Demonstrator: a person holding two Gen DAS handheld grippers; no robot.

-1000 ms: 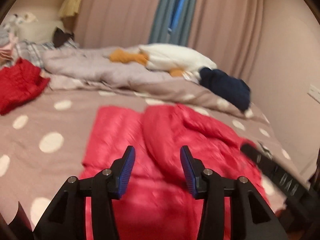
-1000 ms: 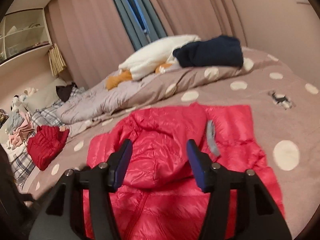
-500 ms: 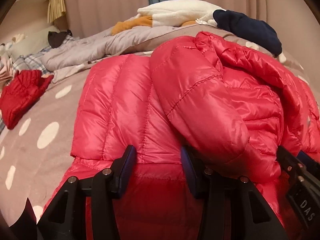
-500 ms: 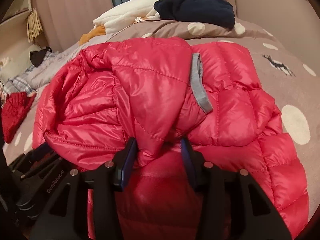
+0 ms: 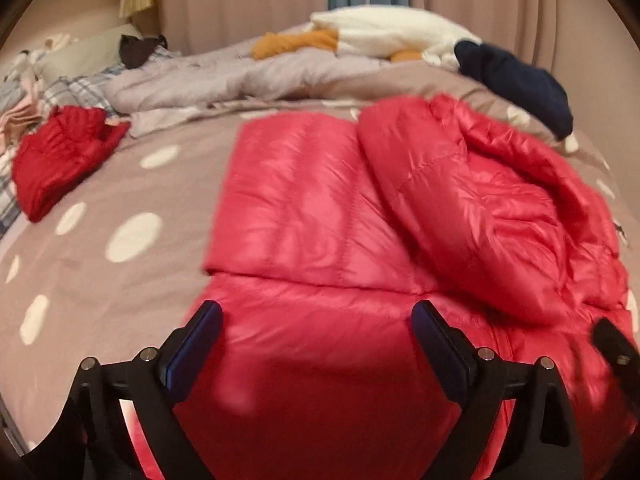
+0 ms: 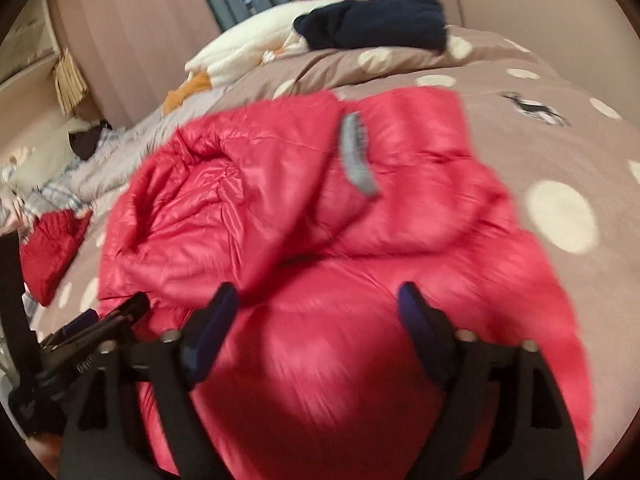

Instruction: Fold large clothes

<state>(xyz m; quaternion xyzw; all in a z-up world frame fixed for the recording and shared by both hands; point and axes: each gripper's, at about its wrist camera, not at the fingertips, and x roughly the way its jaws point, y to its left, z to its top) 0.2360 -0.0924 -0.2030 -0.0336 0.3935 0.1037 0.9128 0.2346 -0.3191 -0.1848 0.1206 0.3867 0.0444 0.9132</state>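
Note:
A shiny red puffer jacket (image 5: 320,208) lies on the bed, its hood (image 5: 500,216) bunched to the right. In the right wrist view the jacket (image 6: 420,208) shows a grey strip (image 6: 354,156) near the collar. My left gripper (image 5: 316,312) hovers over the near left part of the jacket. Its jaws are opening wide, with red fabric under the gap and neither pad pressing. My right gripper (image 6: 318,294) hangs over the near right part, also opening and holding nothing. Each gripper shows at the edge of the other's view.
The bed cover (image 5: 120,240) is taupe with white dots. A small dark red garment (image 5: 60,160) lies at the left. A grey duvet (image 5: 220,80), a white and orange plush (image 5: 392,28) and a navy garment (image 5: 516,80) lie at the back, before curtains.
Both pairs of jaws have spread wide and let go of the jacket folds they pinched half a second ago. Both grippers have sunk, and the jacket has settled flatter on the bed.

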